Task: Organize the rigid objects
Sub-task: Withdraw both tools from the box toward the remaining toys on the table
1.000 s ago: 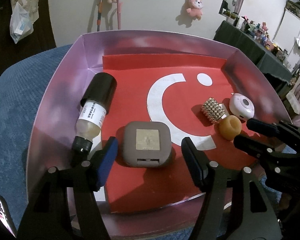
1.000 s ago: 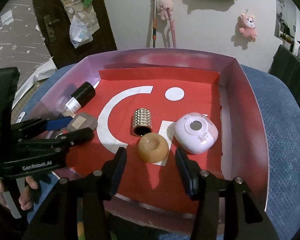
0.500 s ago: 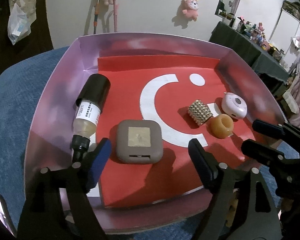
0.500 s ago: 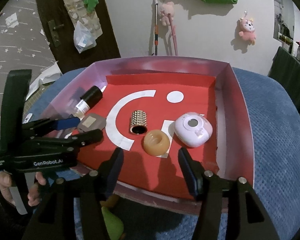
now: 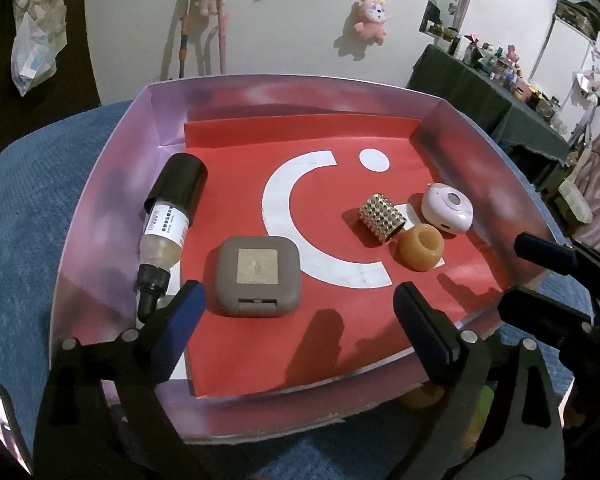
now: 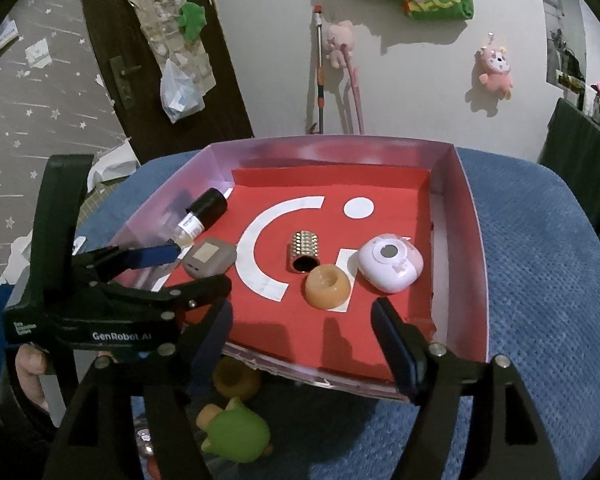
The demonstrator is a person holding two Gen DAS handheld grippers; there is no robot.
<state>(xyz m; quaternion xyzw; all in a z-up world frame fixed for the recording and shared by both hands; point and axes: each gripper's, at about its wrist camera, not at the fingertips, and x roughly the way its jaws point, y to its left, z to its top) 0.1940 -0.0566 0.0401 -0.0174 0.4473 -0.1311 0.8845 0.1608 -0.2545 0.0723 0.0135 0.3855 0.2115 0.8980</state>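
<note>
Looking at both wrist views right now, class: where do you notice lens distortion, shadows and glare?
Left wrist view: fisheye bends the tray's near rim into a curve; the left tool throws two dark shadows on the red liner; corners vignette black. Right wrist view: the door bows; a bright glare patch sits on the tray's far left corner.

Black left gripper (image 6: 192, 272) with blue pads, marked, seemingly, "GenRobot.AI".

"GenRobot.AI" on left hand-held gripper (image 6: 204, 272) (white lettering), bottle label illegible
</note>
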